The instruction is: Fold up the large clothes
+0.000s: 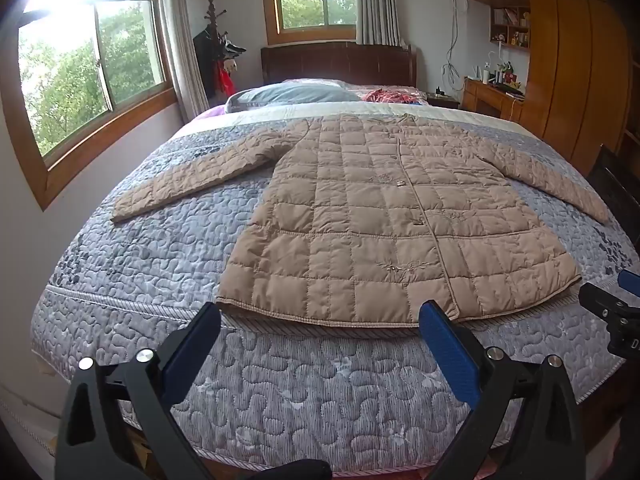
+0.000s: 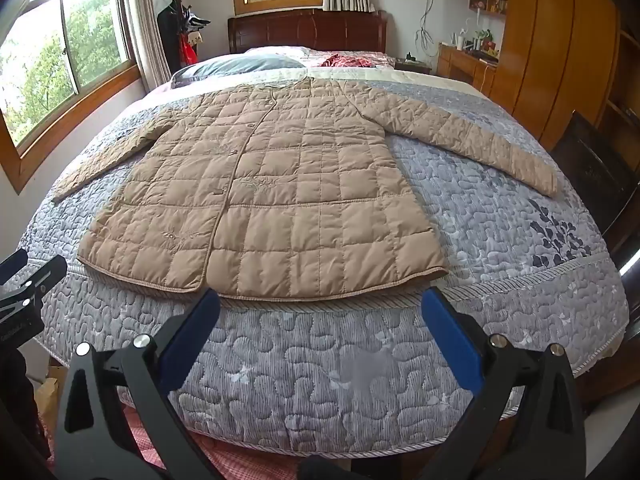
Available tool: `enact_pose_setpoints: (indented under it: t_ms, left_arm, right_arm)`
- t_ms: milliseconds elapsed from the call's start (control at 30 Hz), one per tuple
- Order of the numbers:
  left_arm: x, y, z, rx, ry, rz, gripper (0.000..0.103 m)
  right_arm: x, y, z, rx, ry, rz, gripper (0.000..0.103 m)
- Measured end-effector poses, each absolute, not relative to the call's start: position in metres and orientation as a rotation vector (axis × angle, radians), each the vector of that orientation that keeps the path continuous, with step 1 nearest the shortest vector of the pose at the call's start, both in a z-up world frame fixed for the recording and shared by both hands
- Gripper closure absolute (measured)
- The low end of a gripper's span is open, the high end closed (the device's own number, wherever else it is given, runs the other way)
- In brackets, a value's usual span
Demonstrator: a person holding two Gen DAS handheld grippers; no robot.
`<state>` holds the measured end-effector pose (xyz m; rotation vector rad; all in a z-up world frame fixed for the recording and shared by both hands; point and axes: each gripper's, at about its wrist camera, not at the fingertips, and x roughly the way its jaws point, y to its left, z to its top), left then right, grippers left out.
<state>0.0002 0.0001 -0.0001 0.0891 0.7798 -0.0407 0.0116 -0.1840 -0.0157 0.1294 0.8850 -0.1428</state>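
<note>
A long tan quilted coat (image 1: 380, 216) (image 2: 272, 196) lies flat and face up on the bed, buttoned, collar toward the headboard, hem at the near edge. Both sleeves are spread out to the sides (image 1: 188, 176) (image 2: 480, 140). My left gripper (image 1: 320, 316) hovers open just before the hem's left half, nothing between its blue pads. My right gripper (image 2: 322, 304) also stands open in front of the hem's right half, holding nothing. The right gripper's tip shows at the left wrist view's right edge (image 1: 612, 312), and the left gripper's tip at the right wrist view's left edge (image 2: 28, 296).
The bed carries a grey-blue quilted cover (image 1: 320, 392) (image 2: 320, 368). A grey pillow (image 1: 292, 94) and red cloth (image 1: 388, 96) lie by the wooden headboard (image 1: 340, 64). Windows and a coat stand (image 1: 218, 52) are on the left, wooden wardrobe and desk (image 1: 560, 60) on the right.
</note>
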Motion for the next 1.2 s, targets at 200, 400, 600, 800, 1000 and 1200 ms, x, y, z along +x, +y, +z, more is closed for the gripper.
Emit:
enact_pose_setpoints:
  t_ms: [200,400,600,800,1000,1200]
  left_arm:
    - [0.0001,0.0002,-0.0001,0.088,0.778,-0.042,0.004]
    - [0.0000,0.0001,-0.0001,0.090,0.777,-0.039,0.004]
    - [0.0000,0.0001,-0.0001,0.091,0.778,-0.040,0.004]
    - [0.0001,0.0000,-0.0001,0.092,0.778,-0.038,0.004]
    - [0.0002,0.0000,-0.0001,0.092,0.778,-0.039,0.004]
    - [0.0002,-0.0001,-0.0002,0.093,0.779,-0.038,0.004]
  right_arm:
    - [0.0116,-0.1831,-0.0151,0.124,0.882,-0.143,0.003]
    - [0.0120,-0.1844,-0.0161,0.126,0.882,-0.145,0.003]
    - [0.0127,-0.1830,-0.0172,0.128,0.885,-0.143,0.003]
    - [0.0121,-0.1821,-0.0181,0.127,0.884,-0.143,0.003]
    - [0.0128,-0.1824,-0.0171,0.127,0.884,-0.141,0.003]
    - [0.0126,-0.1821,-0.0168,0.127,0.882,-0.142,0.003]
